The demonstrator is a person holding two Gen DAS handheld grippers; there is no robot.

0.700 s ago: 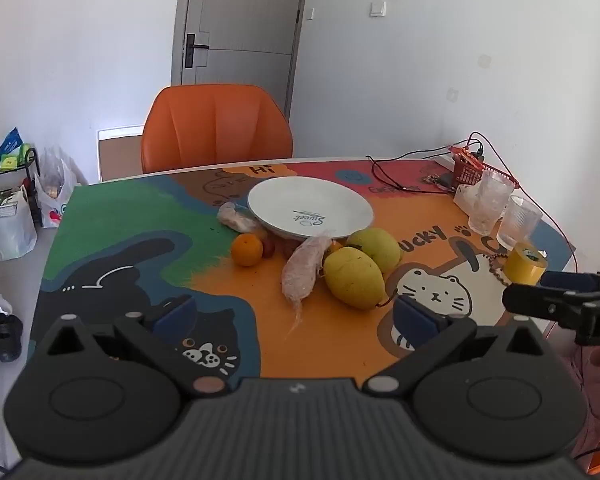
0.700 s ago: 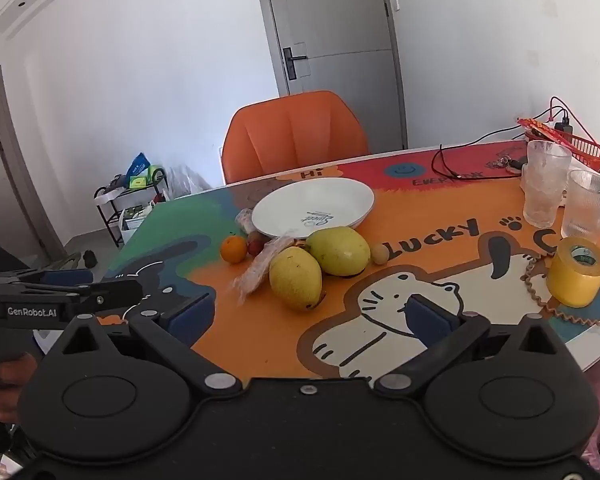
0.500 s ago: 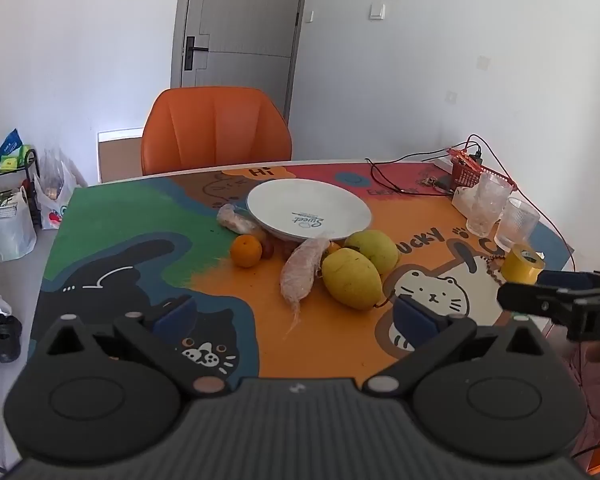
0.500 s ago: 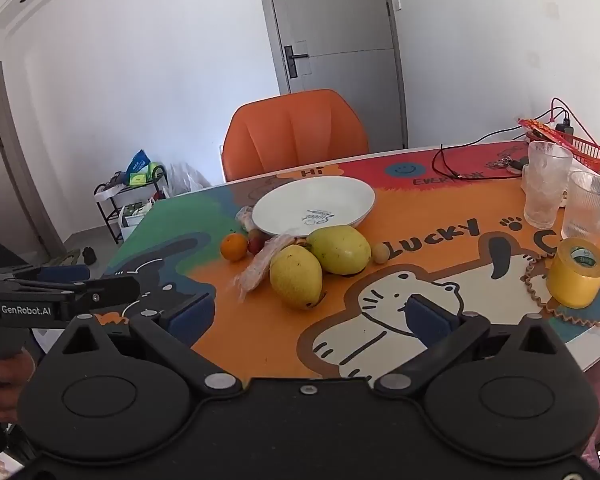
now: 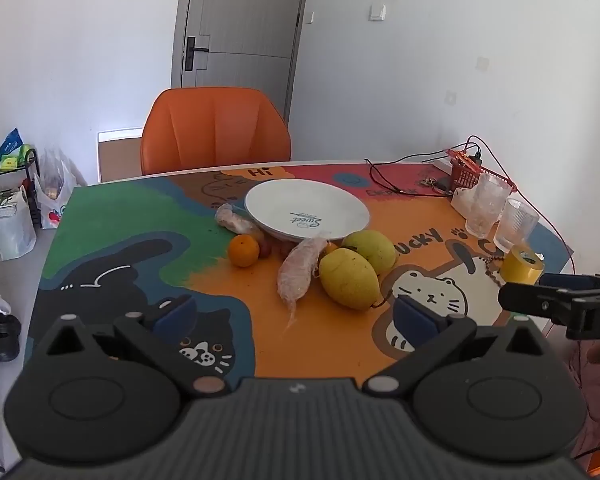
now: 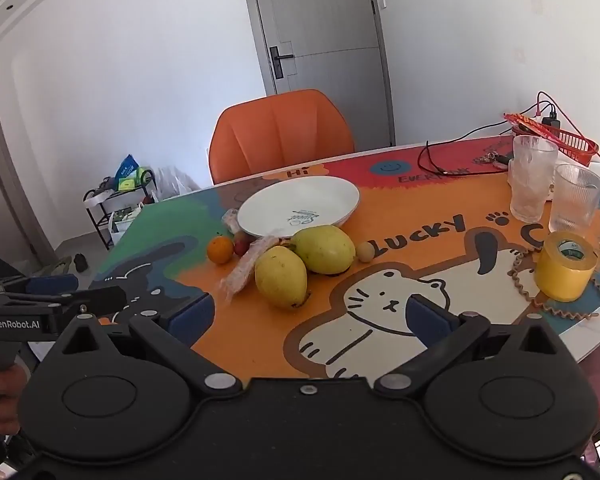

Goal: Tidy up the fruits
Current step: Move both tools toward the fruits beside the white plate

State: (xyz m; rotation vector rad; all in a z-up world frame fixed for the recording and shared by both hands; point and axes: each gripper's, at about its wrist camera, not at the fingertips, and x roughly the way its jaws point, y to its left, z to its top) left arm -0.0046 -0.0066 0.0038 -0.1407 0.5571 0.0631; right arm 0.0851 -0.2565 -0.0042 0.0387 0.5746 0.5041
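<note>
Little has shifted since the earlier frames: both views have drifted only slightly, the fruit lies where it did, and the right tool (image 5: 556,300) juts in a touch lower at the right edge of the left wrist view.

Both tools hover short of the fruit. Left tool (image 5: 294,314) has its blue pads spread wide with only worktop (image 5: 148,216) between them; right tool (image 6: 310,314) is likewise spread and holds nothing.

White plate (image 5: 306,210) sits bare mid-worktop. Just in front of it lie two yellow-green mangoes (image 5: 350,278), touching each other. Left of the mangoes a plastic-wrapped item (image 5: 298,272) leans toward the plate; its contents cannot be made out. A second wrapped item (image 5: 234,218) is partly tucked behind the plate's left rim. An orange (image 5: 243,251) sits left of the plate's front edge, with small reddish fruits (image 5: 265,248) beside it, half hidden under the rim. One small pale round fruit (image 6: 365,251) shows only in the right wrist view, just right of the mangoes.

Part of a hand (image 6: 0,404) gripping the left tool's handle is cut off at the frame edge.
</note>
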